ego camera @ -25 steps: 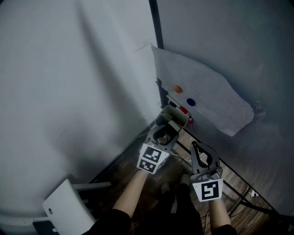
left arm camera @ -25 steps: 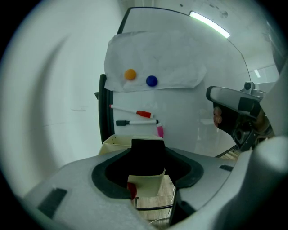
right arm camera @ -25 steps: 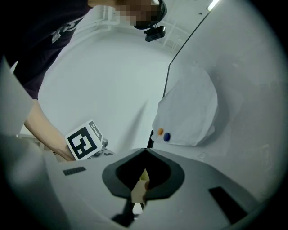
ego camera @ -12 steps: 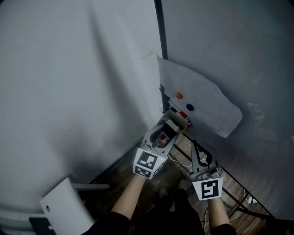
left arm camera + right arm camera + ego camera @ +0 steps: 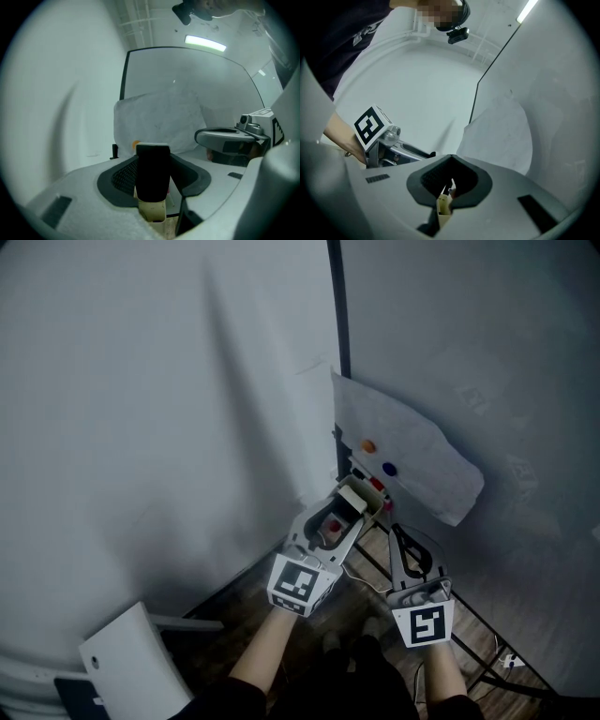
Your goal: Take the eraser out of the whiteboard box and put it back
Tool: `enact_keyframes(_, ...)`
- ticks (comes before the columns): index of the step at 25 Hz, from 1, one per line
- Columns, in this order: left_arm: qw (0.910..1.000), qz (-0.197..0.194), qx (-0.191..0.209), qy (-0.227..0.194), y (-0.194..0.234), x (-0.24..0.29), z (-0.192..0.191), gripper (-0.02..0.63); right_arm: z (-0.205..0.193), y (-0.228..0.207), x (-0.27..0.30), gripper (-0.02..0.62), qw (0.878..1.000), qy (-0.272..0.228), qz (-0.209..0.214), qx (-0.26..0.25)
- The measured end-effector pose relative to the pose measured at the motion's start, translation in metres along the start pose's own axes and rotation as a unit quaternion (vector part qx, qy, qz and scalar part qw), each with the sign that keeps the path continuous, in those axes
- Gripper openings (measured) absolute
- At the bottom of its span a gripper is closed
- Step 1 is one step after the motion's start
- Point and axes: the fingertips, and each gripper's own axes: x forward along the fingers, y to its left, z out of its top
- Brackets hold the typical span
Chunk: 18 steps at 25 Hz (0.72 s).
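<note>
**Surface and room.** In the head view a plain white wall (image 5: 141, 427) fills the field from 9 to 12 o'clock. A dark upright frame bar (image 5: 338, 324) at 12 o'clock marks the left edge of the whiteboard (image 5: 487, 343), which takes up the right side. Dark wood flooring (image 5: 234, 601) shows along the bottom. A ceiling light strip (image 5: 205, 43) lies at 12 o'clock in the left gripper view.

**Surroundings and obstructions.** A white panel on grey supports (image 5: 131, 657) stands at 7 o'clock. A paper sheet (image 5: 403, 451) is pinned to the whiteboard just right of centre by an orange magnet (image 5: 368, 445) and a blue magnet (image 5: 389, 468). A red marker (image 5: 376, 485) lies just below them. The left gripper (image 5: 342, 512) is at centre. Its jaws are closing on the eraser (image 5: 152, 171), a dark-faced block upright between the pads, which lie against both of its sides. The beige whiteboard box (image 5: 442, 206) shows through the jaw gap at 6 o'clock in the right gripper view. The right gripper (image 5: 397, 538), at 5 o'clock, has its jaws drawn together to a narrow slit and holds nothing. The left gripper partly hides the box from the head view.

**Counts.** Two grippers, two magnets, one sheet, one eraser, one box, one red marker.
</note>
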Motion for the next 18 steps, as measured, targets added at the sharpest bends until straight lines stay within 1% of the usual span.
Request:
enact_keyframes(2, 0.9998, 0.004, 0.002, -0.019, -0.002, -0.004, 0.013, 0.195, 0.005, -0.001, -0.001, 0.003, 1.0, -0.005, -0.004, 0.001)
enact_keyframes(5, 0.998, 0.01, 0.002, -0.063, -0.007, -0.012, 0.042, 0.195, 0.016, -0.003, -0.004, 0.003, 1.0, -0.016, -0.009, -0.003)
enact_keyframes(9, 0.9932, 0.018, 0.027, -0.112, -0.018, -0.03, 0.081, 0.195, 0.042, -0.007, -0.01, 0.003, 0.999, -0.04, -0.014, -0.014)
enact_keyframes(14, 0.9886, 0.02, 0.064, -0.135, -0.029, -0.049, 0.11, 0.195, 0.073, -0.009, -0.015, 0.003, 0.997, -0.076, -0.012, -0.028)
enact_keyframes(18, 0.9839, 0.03, 0.087, -0.153, -0.035, -0.067, 0.128, 0.195, 0.095, -0.006, -0.019, 0.003, 0.994, -0.103, -0.009, -0.037)
